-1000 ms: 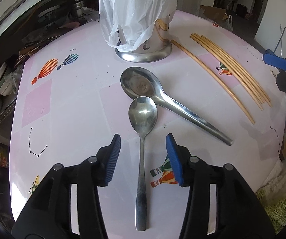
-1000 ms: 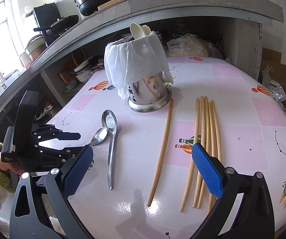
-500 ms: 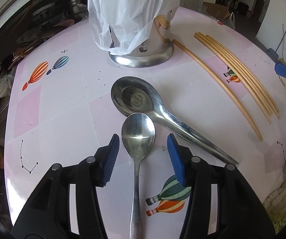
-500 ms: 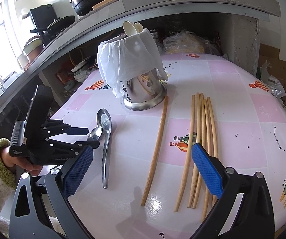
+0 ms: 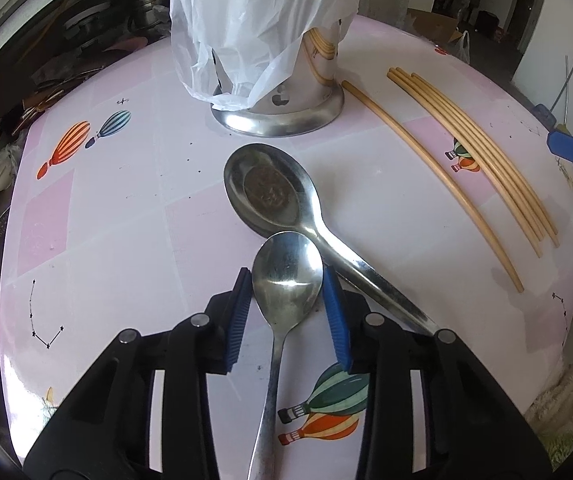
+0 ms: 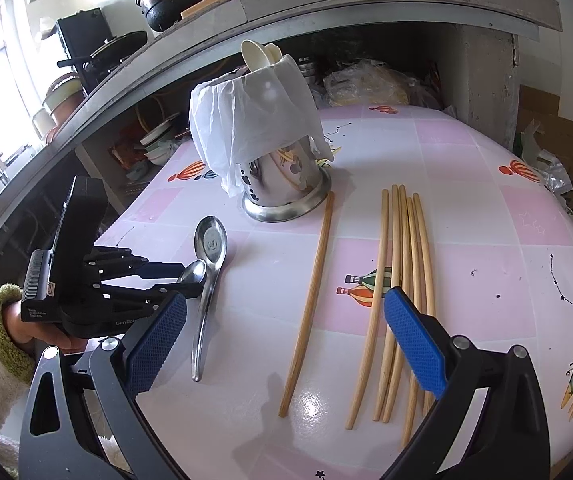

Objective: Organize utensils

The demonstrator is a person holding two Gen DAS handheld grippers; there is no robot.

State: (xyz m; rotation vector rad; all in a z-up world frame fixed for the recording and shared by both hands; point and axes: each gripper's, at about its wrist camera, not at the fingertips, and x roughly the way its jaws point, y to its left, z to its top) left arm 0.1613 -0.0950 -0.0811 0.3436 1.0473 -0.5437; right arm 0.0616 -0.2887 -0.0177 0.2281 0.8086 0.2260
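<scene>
Hand-held gripper (image 5: pixel 287 292) now astride spoon bowl (image 5: pixel 287 276)

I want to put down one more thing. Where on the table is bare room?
Bare: left of the holder and spoons, around the balloon print; also right of the chopsticks, toward the table edge. Crowded: the middle, from spoons to chopsticks.

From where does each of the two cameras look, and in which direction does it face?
Left wrist: sits on the left gripper, looks steeply down at the small spoon, whose bowl its blue pads touch, with the large spoon beyond.
Right wrist: sits on the open right gripper, looks across the table at the chopsticks; a hand and sleeve show.
Shared: both spoons, chopsticks, bag-covered holder.
</scene>
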